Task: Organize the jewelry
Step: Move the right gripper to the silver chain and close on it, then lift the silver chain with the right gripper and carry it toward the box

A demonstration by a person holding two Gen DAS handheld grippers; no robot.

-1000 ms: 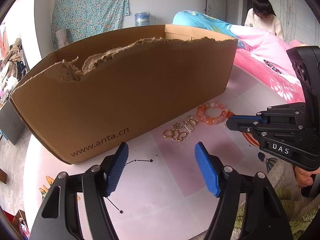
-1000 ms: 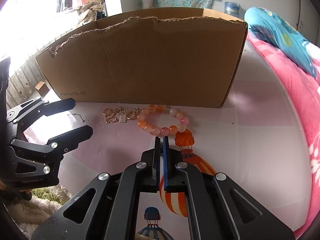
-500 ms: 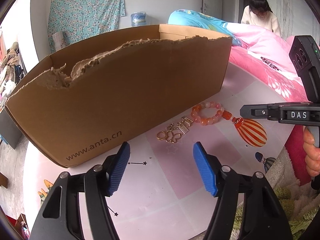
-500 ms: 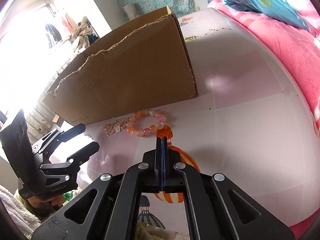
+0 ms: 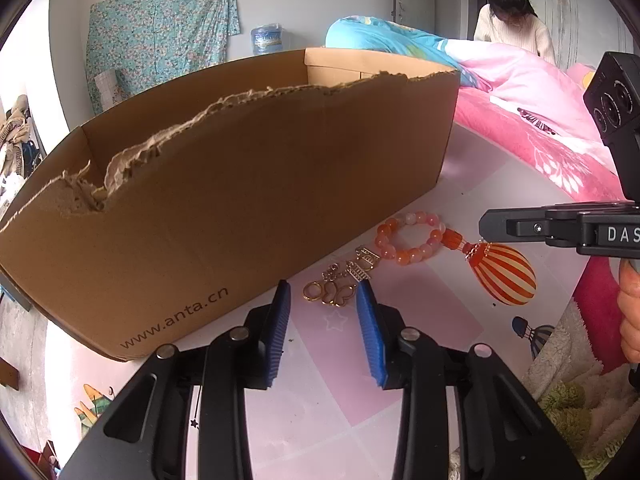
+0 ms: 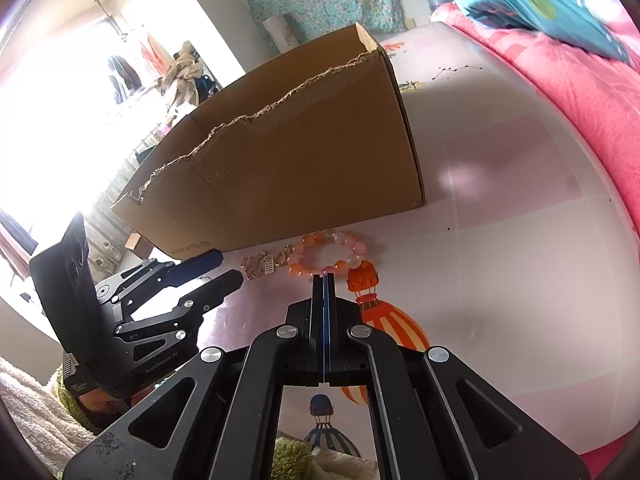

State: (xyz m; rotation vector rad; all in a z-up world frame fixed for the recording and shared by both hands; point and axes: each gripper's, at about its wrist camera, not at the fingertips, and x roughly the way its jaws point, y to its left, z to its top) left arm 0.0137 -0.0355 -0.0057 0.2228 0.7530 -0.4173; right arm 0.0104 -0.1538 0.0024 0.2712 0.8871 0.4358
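The left gripper (image 5: 323, 300) was held low over the pink-and-white mat (image 5: 400, 360) with its blue pads (image 5: 280, 332) apart, jaws released; the gold charms (image 5: 334, 288) lay on the mat just ahead of the tips, roughly in line with the gap between them, and whether the pads touched them could not be told; the charms sat close to the foot of the cardboard box (image 5: 240, 200), whose top edge was ragged and torn; the bead bracelet (image 5: 408, 236), orange and pale pink, lay on the mat just to the right of the charms, near the box's right corner, with its orange end piece resting beside a printed striped balloon (image 5: 504, 276); the right gripper (image 6: 324, 280) had its jaws clenched together with nothing visible between them, its tips at or over the near edge of the bracelet (image 6: 328, 252); a pink blanket (image 5: 540, 136) lay on the right; a person (image 5: 512, 20) in a pale top stood in the background.
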